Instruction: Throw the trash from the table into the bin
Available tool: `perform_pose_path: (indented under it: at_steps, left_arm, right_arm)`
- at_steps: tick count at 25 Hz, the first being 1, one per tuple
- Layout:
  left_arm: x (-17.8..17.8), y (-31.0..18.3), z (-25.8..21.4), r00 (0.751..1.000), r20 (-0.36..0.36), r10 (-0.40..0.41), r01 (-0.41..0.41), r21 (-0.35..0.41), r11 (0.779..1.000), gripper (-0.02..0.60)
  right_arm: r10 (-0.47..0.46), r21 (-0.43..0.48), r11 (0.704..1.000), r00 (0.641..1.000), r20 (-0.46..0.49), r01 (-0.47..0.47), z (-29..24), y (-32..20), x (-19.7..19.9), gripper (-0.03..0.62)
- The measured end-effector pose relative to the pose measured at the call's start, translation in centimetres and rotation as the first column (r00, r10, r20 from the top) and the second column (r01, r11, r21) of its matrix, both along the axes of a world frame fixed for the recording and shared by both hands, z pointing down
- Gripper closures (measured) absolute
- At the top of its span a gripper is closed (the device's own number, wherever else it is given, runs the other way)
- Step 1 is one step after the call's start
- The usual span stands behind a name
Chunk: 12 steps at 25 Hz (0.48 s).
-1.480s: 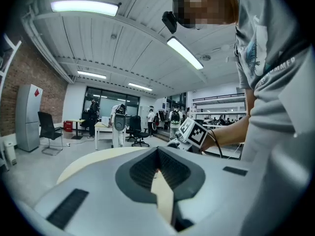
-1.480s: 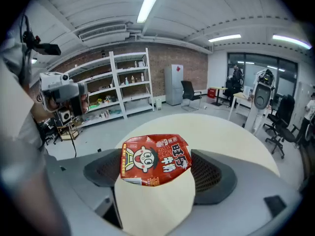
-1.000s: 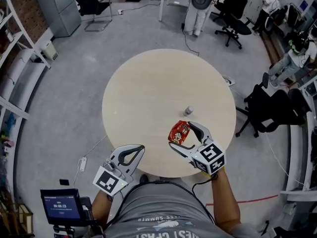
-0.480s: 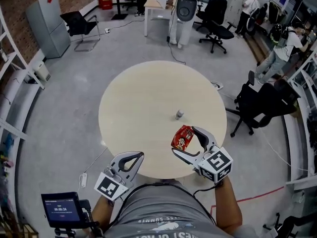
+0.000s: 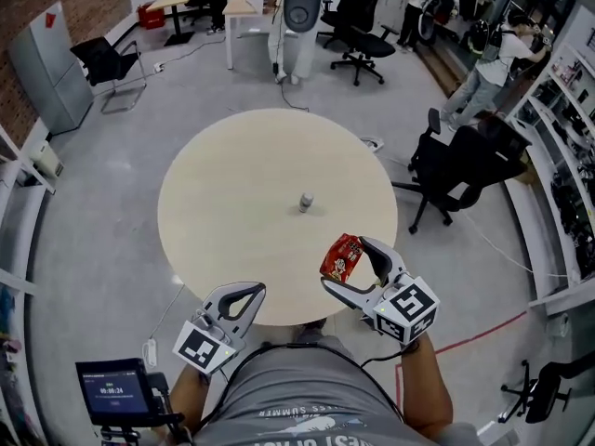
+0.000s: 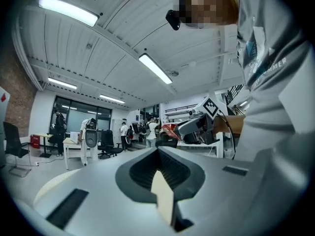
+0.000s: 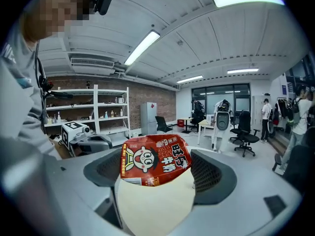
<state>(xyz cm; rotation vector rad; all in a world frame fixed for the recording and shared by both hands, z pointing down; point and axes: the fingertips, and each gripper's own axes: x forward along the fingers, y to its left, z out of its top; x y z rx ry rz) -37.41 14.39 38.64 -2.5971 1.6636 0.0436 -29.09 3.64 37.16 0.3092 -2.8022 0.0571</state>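
A red snack packet hangs above the near right part of the round beige table, with my right gripper shut on it. In the right gripper view the packet stands upright between the grey jaws, and my right gripper clamps its lower edge. A small grey crumpled piece sits near the table's middle. My left gripper is shut and holds nothing, just off the table's near edge. From the left gripper view, my left gripper points toward the right one. No bin shows in any view.
Black office chairs stand right of the table, and more chairs and desks stand at the back. People stand at the far right. A monitor on a stand is at my lower left. A red floor line runs at the right.
The table and room have slid up and to the left in the head view. Both grippers keep their poses, and the packet stays in the right one.
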Motion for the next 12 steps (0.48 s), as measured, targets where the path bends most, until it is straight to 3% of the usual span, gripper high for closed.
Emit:
perform_pose_path:
  at_steps: [6, 12]
  left_arm:
    - [5.0, -2.5, 0.0, 0.996, 0.005, 0.083, -0.083, -0.013, 0.996, 0.540]
    - [7.2, -3.3, -1.4, 0.988, -0.005, 0.155, -0.155, -0.052, 0.987, 0.540]
  right_arm:
    - [0.115, -0.019, 0.993, 0.993, 0.013, -0.115, 0.6, -2.3, 7.1, 0.157]
    - [0.195, -0.030, 0.980, 0.981, 0.016, -0.195, -1.4, -1.4, 10.7, 0.157]
